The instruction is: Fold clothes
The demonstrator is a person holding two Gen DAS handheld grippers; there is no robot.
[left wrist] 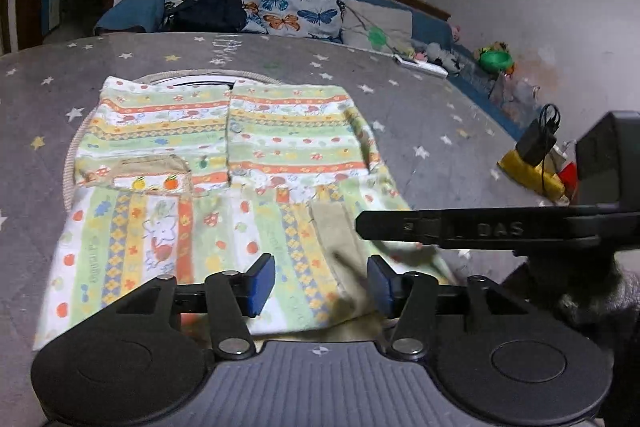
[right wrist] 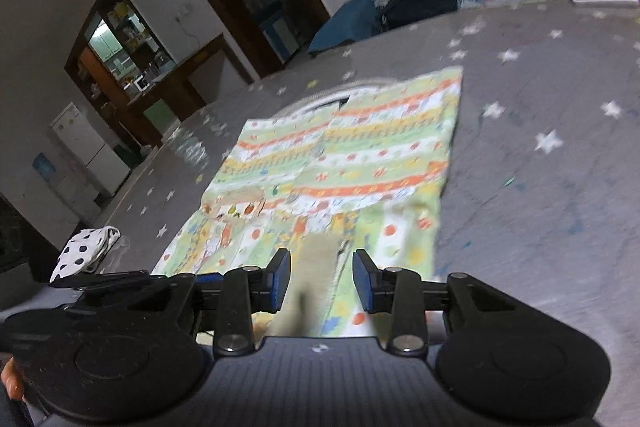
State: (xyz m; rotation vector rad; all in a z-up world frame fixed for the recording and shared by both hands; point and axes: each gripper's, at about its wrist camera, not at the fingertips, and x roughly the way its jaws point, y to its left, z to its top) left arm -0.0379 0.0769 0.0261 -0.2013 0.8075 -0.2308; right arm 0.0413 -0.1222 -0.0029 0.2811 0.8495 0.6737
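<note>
A child's striped garment (left wrist: 224, 163) with fruit and flower prints lies flat on the grey star-patterned bed cover (left wrist: 420, 115); its sides are folded in and a tan band runs up its near edge. It also shows in the right wrist view (right wrist: 352, 163), blurred. My left gripper (left wrist: 322, 281) is open, above the garment's near hem. My right gripper (right wrist: 322, 277) is open over the tan band at the near hem. The right gripper's body (left wrist: 500, 229) crosses the left wrist view at the right.
Butterfly pillows (left wrist: 280, 3) and a black bag (left wrist: 208, 11) lie at the bed's far end. Toys and a green bowl (left wrist: 496, 61) line the right wall. A yellow packet with a charger (left wrist: 534, 163) sits at right. A polka-dot cloth (right wrist: 86, 257) lies at left.
</note>
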